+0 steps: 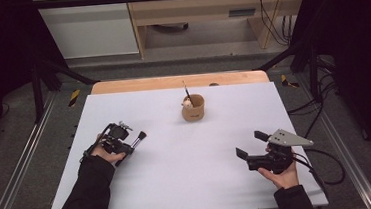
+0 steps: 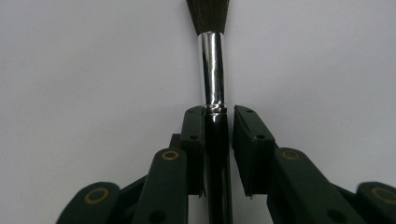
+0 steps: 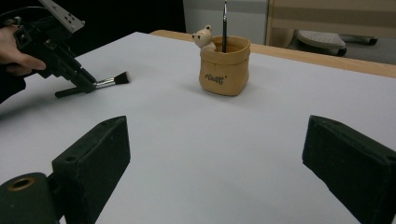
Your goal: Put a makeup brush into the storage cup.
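Brush [image 2: 212, 70] handle sits between left gripper [image 2: 218, 114] pads, seemingly clamped.

Two brushes: one brush [image 1: 138, 139] with a dark handle, silver collar and dark bristles, and one thin brush [image 1: 186, 91] standing upright in the pot. One tan pot [image 1: 193, 108], with one small bear figure [image 3: 204, 37] at its rim. Two grippers: the left gripper [image 1: 121, 142] and the right gripper [image 1: 253, 149]. One white tabletop [image 1: 189, 174].
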Action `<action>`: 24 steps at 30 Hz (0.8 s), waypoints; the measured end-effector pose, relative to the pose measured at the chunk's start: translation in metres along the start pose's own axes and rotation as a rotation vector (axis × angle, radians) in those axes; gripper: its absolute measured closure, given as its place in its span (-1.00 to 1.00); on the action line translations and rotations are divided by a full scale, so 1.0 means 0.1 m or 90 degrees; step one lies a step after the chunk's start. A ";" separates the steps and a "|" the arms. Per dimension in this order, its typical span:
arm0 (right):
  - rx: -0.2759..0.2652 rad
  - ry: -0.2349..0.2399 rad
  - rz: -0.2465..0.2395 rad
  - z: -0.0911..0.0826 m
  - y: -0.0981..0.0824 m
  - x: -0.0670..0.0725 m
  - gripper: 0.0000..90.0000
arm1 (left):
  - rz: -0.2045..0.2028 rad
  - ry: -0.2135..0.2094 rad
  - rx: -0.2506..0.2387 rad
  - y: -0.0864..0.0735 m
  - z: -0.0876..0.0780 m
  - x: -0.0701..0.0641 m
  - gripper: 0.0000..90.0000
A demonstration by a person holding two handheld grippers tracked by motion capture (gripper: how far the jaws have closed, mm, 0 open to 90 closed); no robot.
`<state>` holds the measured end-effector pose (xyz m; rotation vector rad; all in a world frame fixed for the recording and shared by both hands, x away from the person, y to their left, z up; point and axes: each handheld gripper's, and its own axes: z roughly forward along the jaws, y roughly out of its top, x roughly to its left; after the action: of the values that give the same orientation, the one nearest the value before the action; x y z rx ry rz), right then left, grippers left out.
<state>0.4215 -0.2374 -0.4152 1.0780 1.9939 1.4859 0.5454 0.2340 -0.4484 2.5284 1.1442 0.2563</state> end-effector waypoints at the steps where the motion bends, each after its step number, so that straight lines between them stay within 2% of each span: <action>1: 0.000 -0.001 0.002 0.00 0.00 0.00 -0.82 | 0.002 0.001 0.001 0.00 0.00 -0.01 0.64; 15: 0.003 0.000 0.005 0.01 0.00 0.01 -0.82 | 0.012 0.022 0.010 0.02 0.01 -0.07 0.72; 24: 0.004 0.000 0.005 0.01 0.00 0.01 -0.82 | 0.023 0.023 0.008 0.02 0.01 -0.08 0.73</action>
<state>0.4218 -0.2360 -0.4155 1.0891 1.9973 1.4850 0.5416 0.2266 -0.4483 2.5669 1.1180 0.3068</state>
